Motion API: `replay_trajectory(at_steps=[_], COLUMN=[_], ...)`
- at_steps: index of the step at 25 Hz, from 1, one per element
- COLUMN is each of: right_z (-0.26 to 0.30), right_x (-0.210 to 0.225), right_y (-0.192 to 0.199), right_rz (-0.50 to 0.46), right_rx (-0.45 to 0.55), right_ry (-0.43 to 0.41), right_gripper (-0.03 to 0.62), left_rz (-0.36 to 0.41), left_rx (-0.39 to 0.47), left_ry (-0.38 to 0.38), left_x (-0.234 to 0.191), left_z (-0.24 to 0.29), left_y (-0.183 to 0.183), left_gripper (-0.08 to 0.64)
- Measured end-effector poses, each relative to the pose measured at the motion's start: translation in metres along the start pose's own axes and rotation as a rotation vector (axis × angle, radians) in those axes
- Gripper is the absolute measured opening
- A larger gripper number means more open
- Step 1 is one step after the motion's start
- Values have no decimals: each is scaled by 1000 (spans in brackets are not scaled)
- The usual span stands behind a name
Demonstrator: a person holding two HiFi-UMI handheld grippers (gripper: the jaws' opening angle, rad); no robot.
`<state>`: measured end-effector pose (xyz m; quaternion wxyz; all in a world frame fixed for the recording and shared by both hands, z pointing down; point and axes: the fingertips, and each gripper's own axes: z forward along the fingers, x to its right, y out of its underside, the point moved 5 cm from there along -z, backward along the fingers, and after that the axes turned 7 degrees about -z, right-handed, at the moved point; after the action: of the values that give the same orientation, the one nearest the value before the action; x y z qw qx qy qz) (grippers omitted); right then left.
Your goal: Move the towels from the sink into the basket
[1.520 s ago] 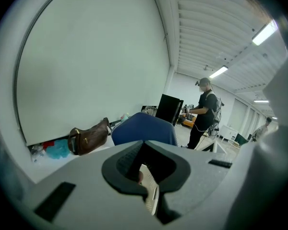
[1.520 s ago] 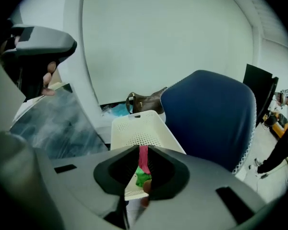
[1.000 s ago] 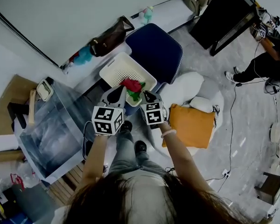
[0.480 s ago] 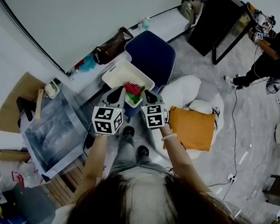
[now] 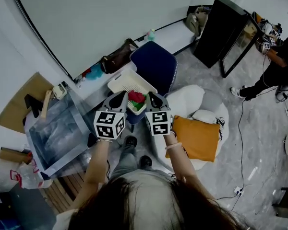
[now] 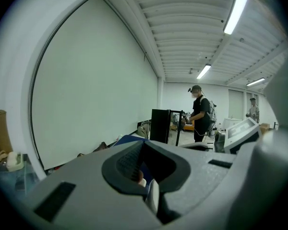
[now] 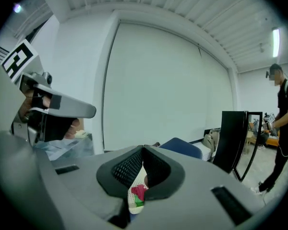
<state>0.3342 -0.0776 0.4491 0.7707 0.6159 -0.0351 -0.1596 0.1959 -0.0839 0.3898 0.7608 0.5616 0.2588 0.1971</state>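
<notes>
**A:** Right gripper, what state?

**B:** Clenched. Tips pressed together, nothing in them. Left gripper the same: tips meeting, empty. The person holds both out in front, side by side, with a gap between them.

**A:** Towels?

**B:** Red and green towels, bunched at the near end of the white basket. From overhead they show in the gap between the two grippers, and neither gripper touches them. The right gripper's own camera catches a scrap of red and green under its closed tips, lying beyond them.

**A:** And the basket?

**B:** Up against a blue chair. Whether it rests on the seat, I cannot tell.

**A:** Sink?

**B:** The sink is on the person's left, near the basket.

**A:** Further out?

**B:** Brown bag at the wall behind the basket. Orange cushion on the person's right. Black cabinet at the far side, with another person just beyond it.
</notes>
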Motion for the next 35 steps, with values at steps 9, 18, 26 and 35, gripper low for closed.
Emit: replay_trajectory(at_steps=[9,18,26,35], right_z=[-46,-82,-95,-93], right_x=[5,-1,0,-5], right_y=[-39,-68,-88,-108], right_rz=[-36,-26,-33,-58], right_rx=[118,166,213,243], right_ry=[-20,-60,-52,-43], right_gripper=[26,26,26,26], left_rz=[30,16,10,6], left_rx=[39,48,79,115], left_ry=[-13,-12,-19,-8], left_x=[37,59,64,54], left_z=[-25,-49,-61,-63], left_y=[-20,-24,-38,-61], left_gripper=[9,9,9,9])
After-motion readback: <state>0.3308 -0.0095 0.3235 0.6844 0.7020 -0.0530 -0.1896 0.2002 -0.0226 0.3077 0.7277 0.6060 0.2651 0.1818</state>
